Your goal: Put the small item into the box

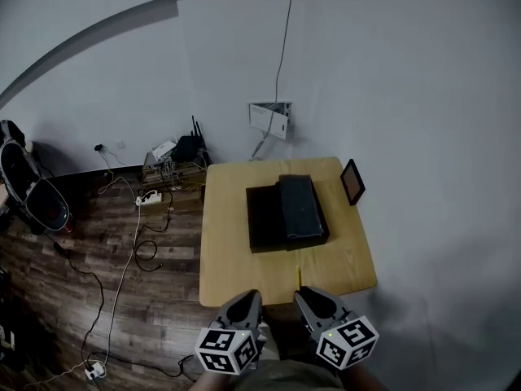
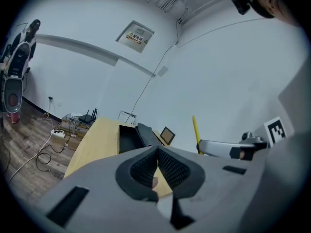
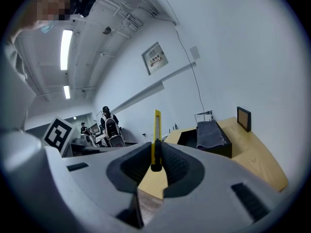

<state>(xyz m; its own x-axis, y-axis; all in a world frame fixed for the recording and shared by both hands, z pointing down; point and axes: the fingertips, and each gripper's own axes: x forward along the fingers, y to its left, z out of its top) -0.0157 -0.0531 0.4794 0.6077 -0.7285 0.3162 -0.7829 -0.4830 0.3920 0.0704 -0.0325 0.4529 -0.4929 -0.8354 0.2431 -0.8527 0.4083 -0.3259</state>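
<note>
A black open box lies in the middle of the wooden table, with its dark lid resting over its right half. My right gripper hovers at the table's near edge, shut on a thin yellow utility knife that points towards the box. In the right gripper view the knife stands upright between the pads, and the box is ahead to the right. My left gripper is beside it, shut with nothing in it; its pads meet at the tip.
A small framed picture stands at the table's back right corner. The white wall is close behind and to the right of the table. On the wood floor to the left are cables, a power strip and a router. People stand far off.
</note>
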